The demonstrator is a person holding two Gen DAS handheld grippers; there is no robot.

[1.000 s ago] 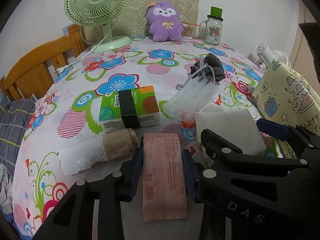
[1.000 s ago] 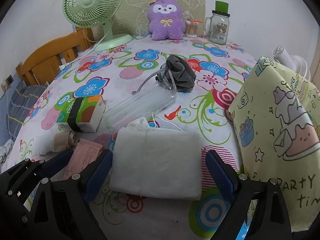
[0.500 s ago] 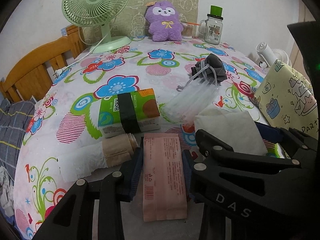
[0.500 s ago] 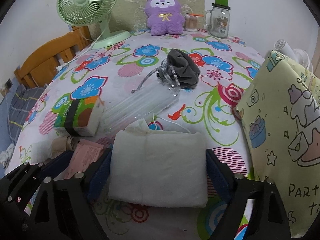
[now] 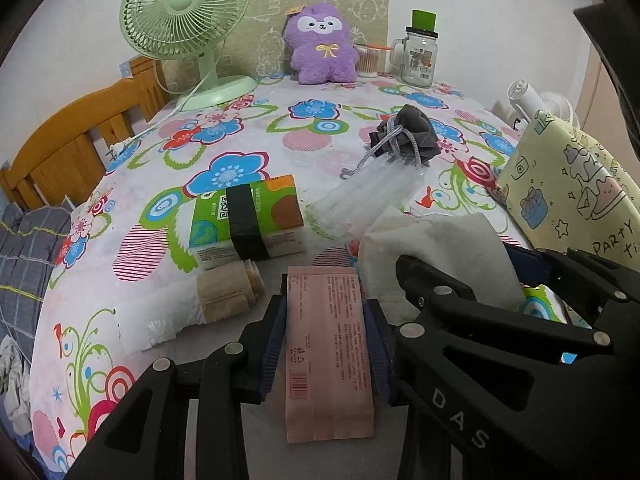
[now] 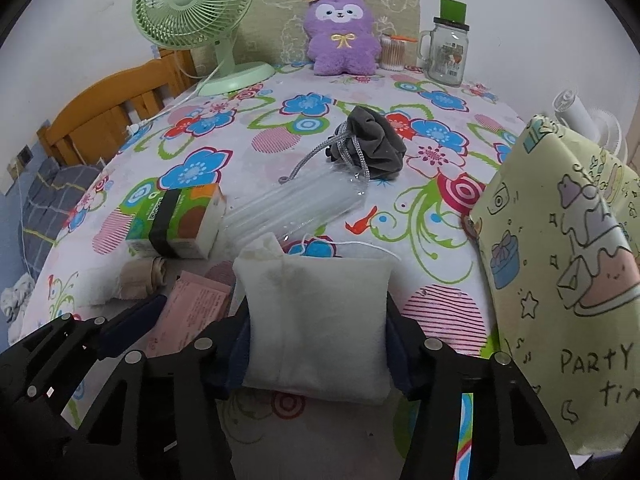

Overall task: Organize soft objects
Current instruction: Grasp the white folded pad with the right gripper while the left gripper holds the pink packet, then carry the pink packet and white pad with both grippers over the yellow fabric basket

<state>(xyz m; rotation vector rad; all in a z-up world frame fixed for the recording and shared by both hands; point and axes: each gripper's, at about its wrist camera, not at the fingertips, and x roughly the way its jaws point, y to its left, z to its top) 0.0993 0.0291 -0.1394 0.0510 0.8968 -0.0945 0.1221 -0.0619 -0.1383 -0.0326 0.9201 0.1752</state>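
My left gripper (image 5: 326, 320) is shut on a flat pink packet (image 5: 328, 352) that lies on the floral tablecloth (image 5: 224, 128); both blue pads touch its long edges. My right gripper (image 6: 318, 320) has its jaws closing on a white fabric pouch (image 6: 316, 304), and both pads press its sides and pinch it narrower. In the left wrist view the white pouch (image 5: 440, 248) shows behind the right gripper's black frame. A green tissue pack (image 5: 244, 220), a clear plastic sleeve (image 5: 372, 196), a grey drawstring pouch (image 5: 408, 140) and a beige roll in plastic (image 5: 224, 292) lie on the table.
A yellow "party time" bag (image 6: 568, 248) stands at the right edge. At the back are a green fan (image 5: 184, 16), a purple plush toy (image 5: 322, 46) and a glass jar (image 5: 418, 60). A wooden chair back (image 5: 80, 132) is at the left.
The right gripper's jaws have come in from wide apart onto the white pouch and squeezed it narrower. The left gripper and the pink packet have not moved.
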